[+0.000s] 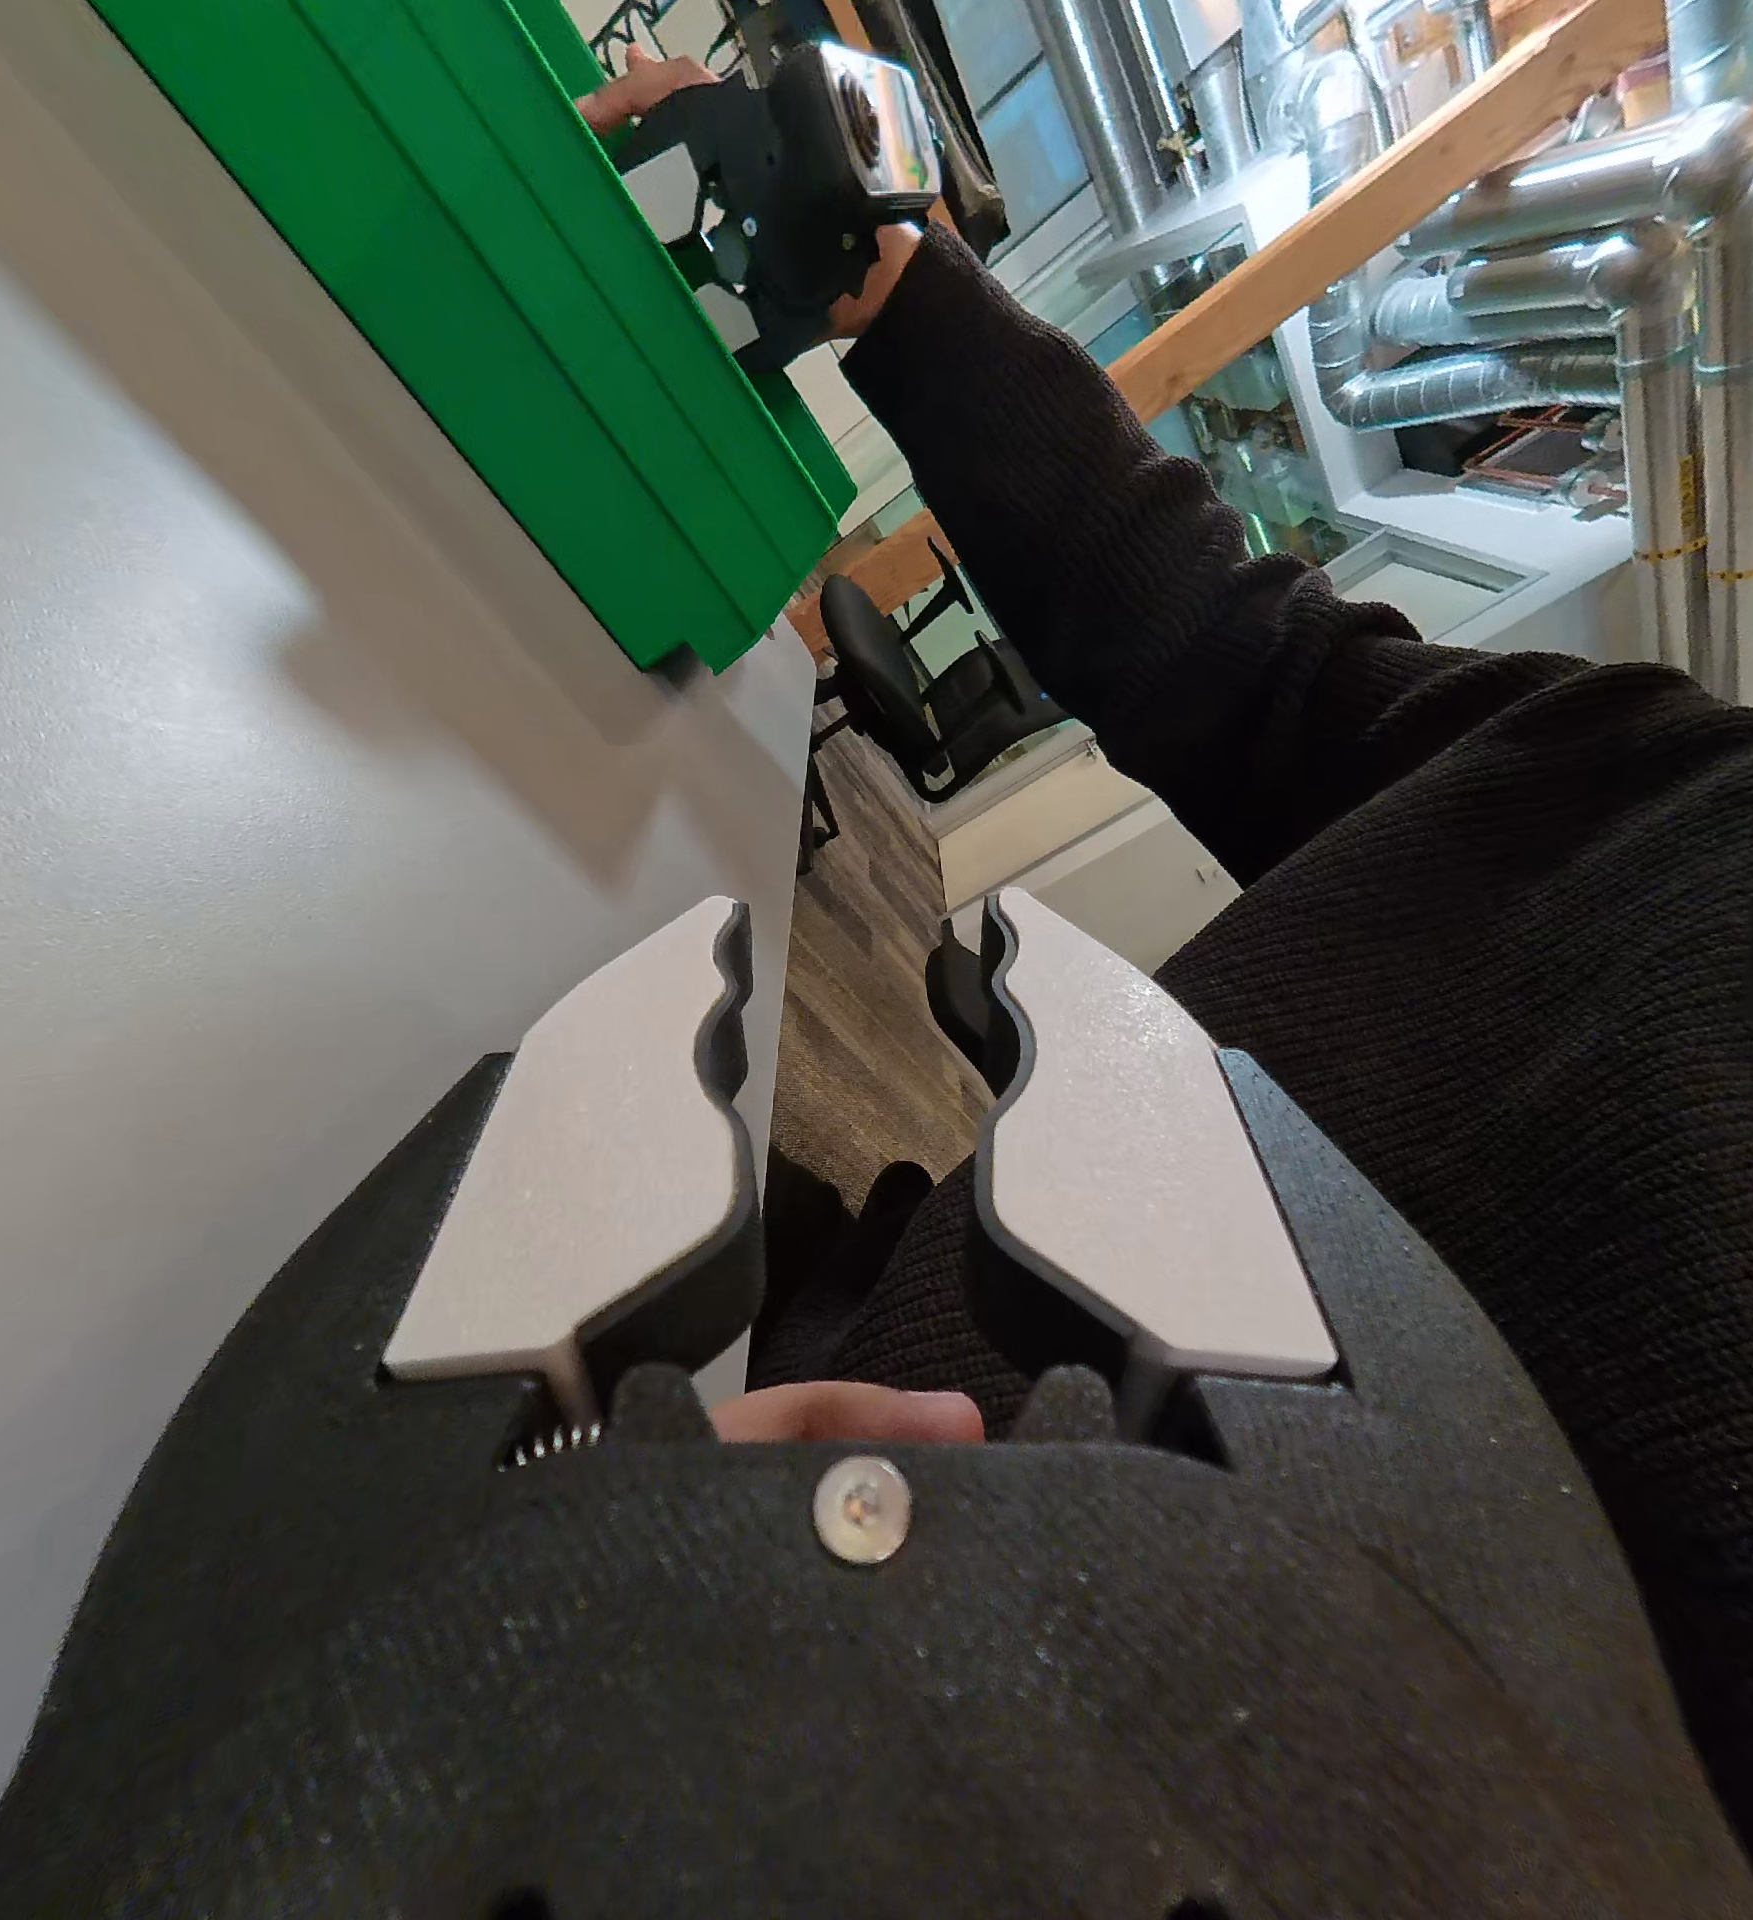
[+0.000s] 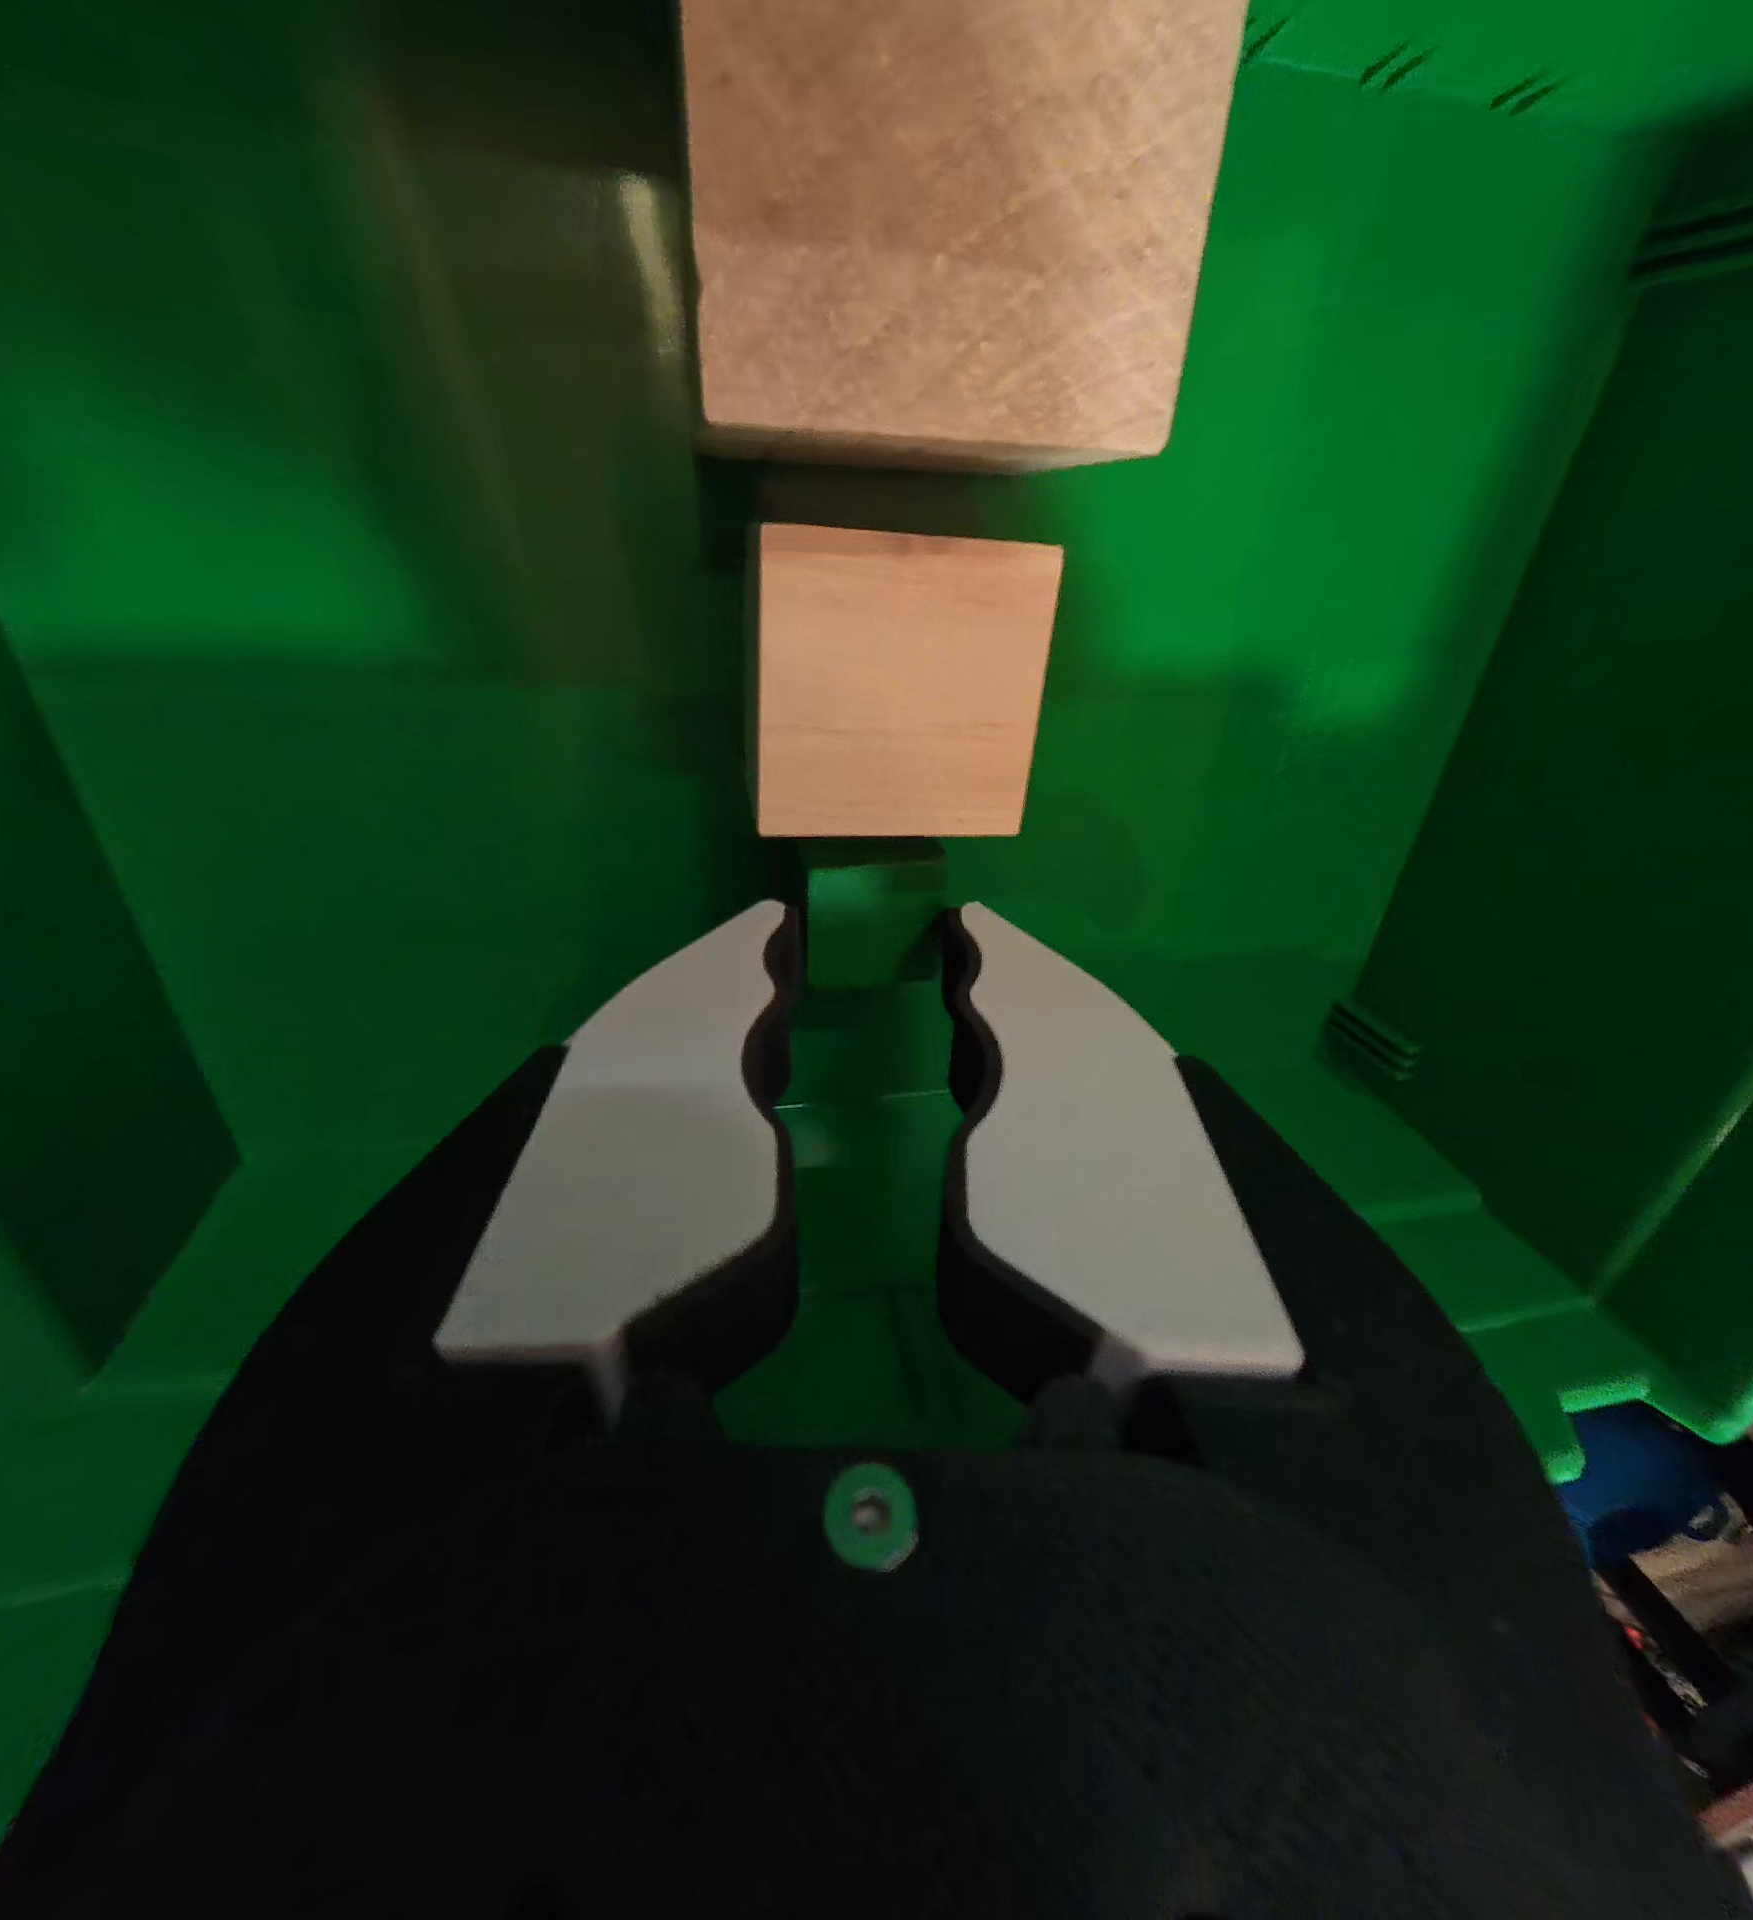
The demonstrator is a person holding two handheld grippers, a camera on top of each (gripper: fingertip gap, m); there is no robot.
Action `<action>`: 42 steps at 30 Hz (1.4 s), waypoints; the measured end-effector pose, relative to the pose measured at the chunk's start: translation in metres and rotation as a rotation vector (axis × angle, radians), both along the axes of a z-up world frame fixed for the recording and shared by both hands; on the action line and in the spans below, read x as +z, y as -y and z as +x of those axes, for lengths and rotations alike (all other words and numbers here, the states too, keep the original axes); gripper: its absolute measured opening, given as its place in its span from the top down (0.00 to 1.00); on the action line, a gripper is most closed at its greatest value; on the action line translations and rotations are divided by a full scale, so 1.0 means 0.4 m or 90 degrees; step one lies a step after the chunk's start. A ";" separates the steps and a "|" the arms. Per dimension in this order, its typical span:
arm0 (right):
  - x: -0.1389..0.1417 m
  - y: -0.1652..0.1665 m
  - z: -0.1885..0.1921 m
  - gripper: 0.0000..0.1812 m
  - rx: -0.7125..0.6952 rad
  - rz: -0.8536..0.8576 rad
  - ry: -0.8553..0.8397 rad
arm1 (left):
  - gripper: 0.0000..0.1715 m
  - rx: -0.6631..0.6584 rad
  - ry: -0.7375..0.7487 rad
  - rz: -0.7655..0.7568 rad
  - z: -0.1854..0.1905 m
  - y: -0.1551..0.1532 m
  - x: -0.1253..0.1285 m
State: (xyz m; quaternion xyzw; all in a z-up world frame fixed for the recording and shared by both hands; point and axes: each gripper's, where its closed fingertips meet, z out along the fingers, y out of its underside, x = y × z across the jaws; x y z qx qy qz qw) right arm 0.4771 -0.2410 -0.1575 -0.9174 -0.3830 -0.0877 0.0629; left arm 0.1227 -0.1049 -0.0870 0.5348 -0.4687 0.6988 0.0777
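In the right wrist view my right gripper (image 2: 872,920) reaches down into a green plastic bin (image 2: 332,831). Its jaws are narrowed onto a small green-tinted cube (image 2: 872,925) that fits snugly between the fingertips. Just beyond it lie a medium wooden cube (image 2: 903,681) and a larger wooden block (image 2: 945,229), in a line on the bin floor. In the left wrist view my left gripper (image 1: 867,925) is open and empty, held over the edge of a white table (image 1: 176,779). The right gripper (image 1: 778,208) shows there too, hand-held inside the bin (image 1: 498,343).
A person's black sleeve (image 1: 1163,582) reaches from the right to the bin. Beyond the table edge are a wood-pattern floor (image 1: 851,987), black office chairs (image 1: 903,675), a wooden beam and silver ducts (image 1: 1578,312).
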 end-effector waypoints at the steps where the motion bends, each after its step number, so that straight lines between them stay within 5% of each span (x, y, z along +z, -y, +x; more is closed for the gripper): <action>1: 0.000 0.000 0.000 0.85 -0.001 -0.002 0.002 | 0.75 0.000 0.000 0.000 0.000 0.000 0.000; 30: 0.014 0.002 0.017 0.84 -0.036 0.022 0.026 | 0.75 0.009 0.014 -0.012 0.001 -0.010 0.011; 36: 0.223 -0.067 -0.014 0.88 -0.134 0.246 -0.075 | 0.75 0.008 0.020 0.000 -0.006 -0.018 0.014; 42: 0.488 -0.170 -0.217 0.90 -0.175 0.508 -0.246 | 0.75 0.039 0.039 0.022 0.004 -0.070 0.046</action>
